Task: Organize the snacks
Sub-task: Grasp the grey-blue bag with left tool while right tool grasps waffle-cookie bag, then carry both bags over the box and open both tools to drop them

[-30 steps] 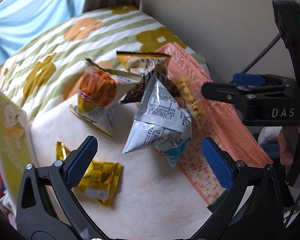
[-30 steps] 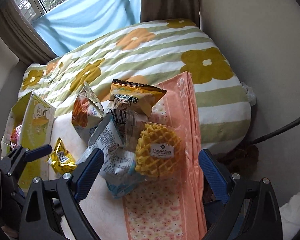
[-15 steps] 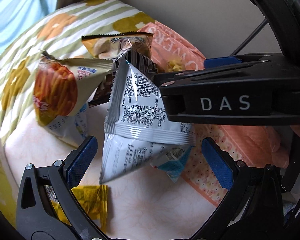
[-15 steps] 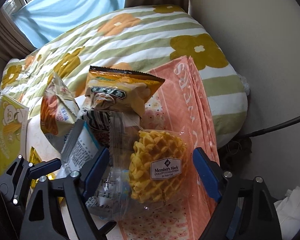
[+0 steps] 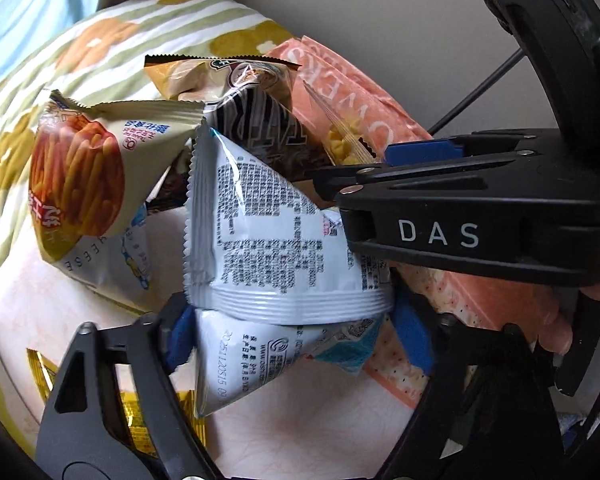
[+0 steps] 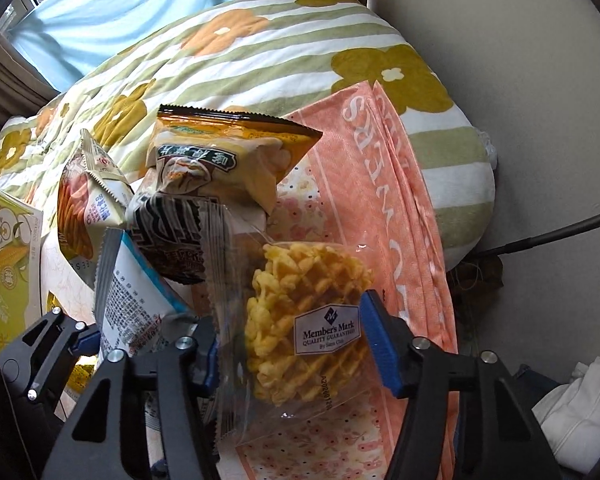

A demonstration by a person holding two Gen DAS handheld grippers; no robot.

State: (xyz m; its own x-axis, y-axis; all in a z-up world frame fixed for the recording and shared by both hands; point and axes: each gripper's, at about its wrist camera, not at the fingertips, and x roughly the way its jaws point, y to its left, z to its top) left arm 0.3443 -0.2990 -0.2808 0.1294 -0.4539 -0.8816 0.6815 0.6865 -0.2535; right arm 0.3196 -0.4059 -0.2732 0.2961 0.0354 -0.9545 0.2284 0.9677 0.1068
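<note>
In the left wrist view a white triangular snack pack (image 5: pixel 276 240) with black print stands between the blue pads of my left gripper (image 5: pixel 296 336). The jaws are closing and both pads touch its sides. In the right wrist view a clear-wrapped waffle pack (image 6: pixel 308 312) sits between the pads of my right gripper (image 6: pixel 296 350), whose jaws are also closing, pads against the wrapper. Behind them are an orange stick-snack pack (image 5: pixel 80 176), a golden-brown bag (image 6: pixel 220 156) and a black striped pack (image 6: pixel 168 240). The right gripper (image 5: pixel 364 168) crosses the left wrist view from the right.
The snacks lie on a pale mat (image 5: pixel 300 420) beside an orange towel (image 6: pixel 380 184) and a floral blanket (image 6: pixel 260 52). A gold wrapper (image 5: pixel 140 412) lies low left. A yellow-green bear box (image 6: pixel 4 264) stands at the left. A wall, a cable (image 6: pixel 560 232) and a white cloth (image 6: pixel 572 408) are on the right.
Both grippers came down onto the pile and narrowed their jaws: the left from wide open to pads on the white pack, the right in around the waffle pack.
</note>
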